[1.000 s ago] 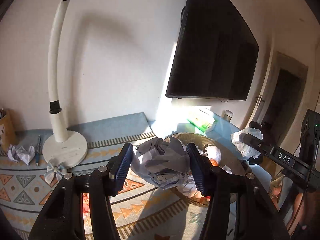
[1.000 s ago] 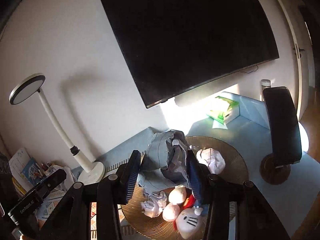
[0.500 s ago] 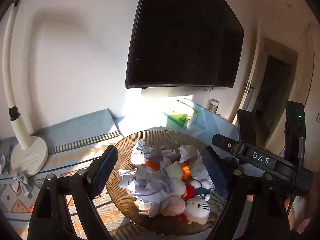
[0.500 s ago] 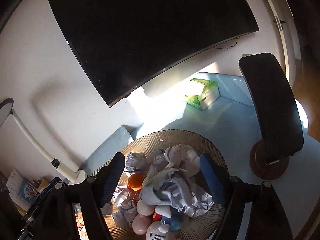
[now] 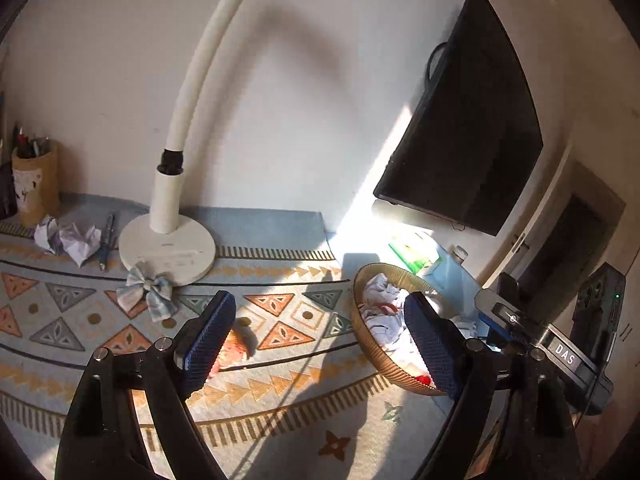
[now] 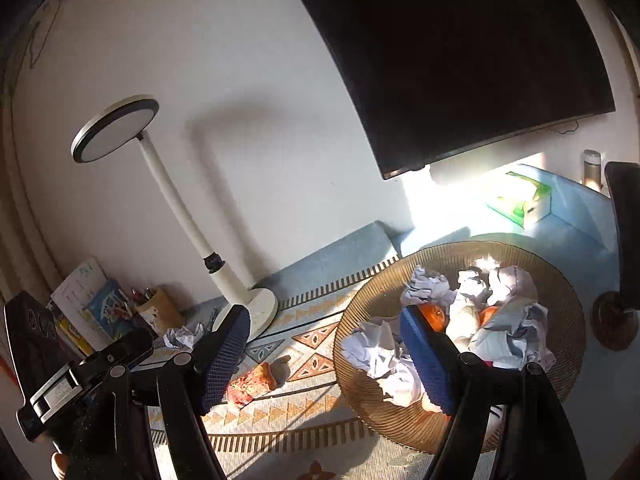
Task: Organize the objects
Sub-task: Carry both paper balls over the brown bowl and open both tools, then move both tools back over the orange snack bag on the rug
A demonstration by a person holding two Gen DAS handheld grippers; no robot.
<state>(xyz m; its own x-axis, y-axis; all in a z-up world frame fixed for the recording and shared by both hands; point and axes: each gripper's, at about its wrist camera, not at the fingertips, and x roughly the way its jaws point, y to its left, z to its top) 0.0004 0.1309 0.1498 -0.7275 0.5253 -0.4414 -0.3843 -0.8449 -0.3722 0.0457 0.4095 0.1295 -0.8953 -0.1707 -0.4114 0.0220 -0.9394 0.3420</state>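
Observation:
A woven round basket on the right holds several crumpled paper balls, oranges and soft toys; it also shows in the left wrist view. My left gripper is open and empty above the patterned mat. My right gripper is open and empty, its right finger over the basket's left rim. A reddish lumpy object lies on the mat between the fingers; it also shows in the left wrist view. Another crumpled paper lies far left by a pen.
A white desk lamp stands at the back, a fabric bow at its base. A pen holder, books, a green tissue box, a wall screen and a black chair back surround the table.
Both grippers let go of their crumpled papers into the basket and opened. Both then swung left, away from the basket, toward the mat and lamp.

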